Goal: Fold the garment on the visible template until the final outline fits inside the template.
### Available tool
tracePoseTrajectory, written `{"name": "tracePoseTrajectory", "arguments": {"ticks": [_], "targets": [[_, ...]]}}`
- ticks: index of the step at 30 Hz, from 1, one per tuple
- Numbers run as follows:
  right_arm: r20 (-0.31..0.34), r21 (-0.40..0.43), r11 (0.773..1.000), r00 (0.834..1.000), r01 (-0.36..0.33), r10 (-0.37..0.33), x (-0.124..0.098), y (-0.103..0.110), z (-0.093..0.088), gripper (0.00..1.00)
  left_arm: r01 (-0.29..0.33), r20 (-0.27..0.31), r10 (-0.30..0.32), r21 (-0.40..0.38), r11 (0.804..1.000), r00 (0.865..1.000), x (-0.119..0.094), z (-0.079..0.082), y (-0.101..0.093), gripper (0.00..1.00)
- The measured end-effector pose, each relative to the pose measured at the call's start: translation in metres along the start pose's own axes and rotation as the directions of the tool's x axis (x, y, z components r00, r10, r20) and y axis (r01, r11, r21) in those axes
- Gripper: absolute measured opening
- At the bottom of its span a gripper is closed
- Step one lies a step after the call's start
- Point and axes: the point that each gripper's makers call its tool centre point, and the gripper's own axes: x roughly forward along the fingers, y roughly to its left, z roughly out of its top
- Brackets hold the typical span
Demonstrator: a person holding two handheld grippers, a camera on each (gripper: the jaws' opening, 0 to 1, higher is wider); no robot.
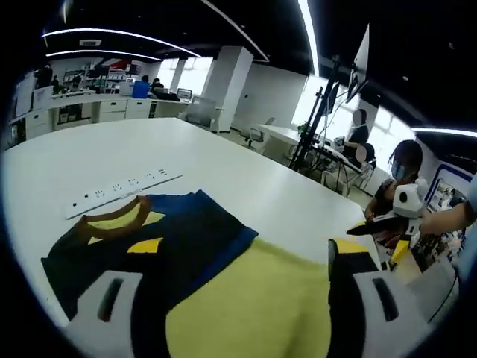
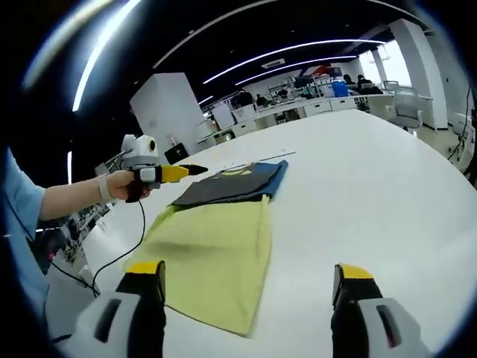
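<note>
One garment (image 2: 223, 231) ahead of right gripper (image 2: 250, 287)

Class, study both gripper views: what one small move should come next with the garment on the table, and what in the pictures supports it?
Probably lower the right gripper to the near edge of the garment and pinch it for a fold. Its jaws stand open and empty above the white table, the yellow part lies spread flat towards that gripper, and the left gripper hangs over the dark, already layered far end. No template outline is discernible.
</note>
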Motion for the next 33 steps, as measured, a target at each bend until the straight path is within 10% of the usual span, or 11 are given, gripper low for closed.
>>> {"name": "tracePoseTrajectory", "arguments": {"ticks": [12,24,33], "targets": [[-0.024,-0.083,0.996,0.999,-0.026,0.024,0.007,0.005,0.007,0.94,-0.113,0.046,0.115,-0.04,0.993,0.992,-0.087,-0.03,0.012,1.0],[-0.015,-0.123,0.992,1.0,-0.014,0.013,0.0,0.002,0.019,0.95,-0.303,0.141,0.327,-0.166,0.938,0.934,-0.185,-0.067,0.015,1.0],[-0.023,-0.147,0.989,0.999,-0.032,0.029,0.0,0.01,0.021,0.94,-0.35,0.114,0.372,-0.175,0.92,0.921,-0.223,-0.093,-0.001,0.99]]}}
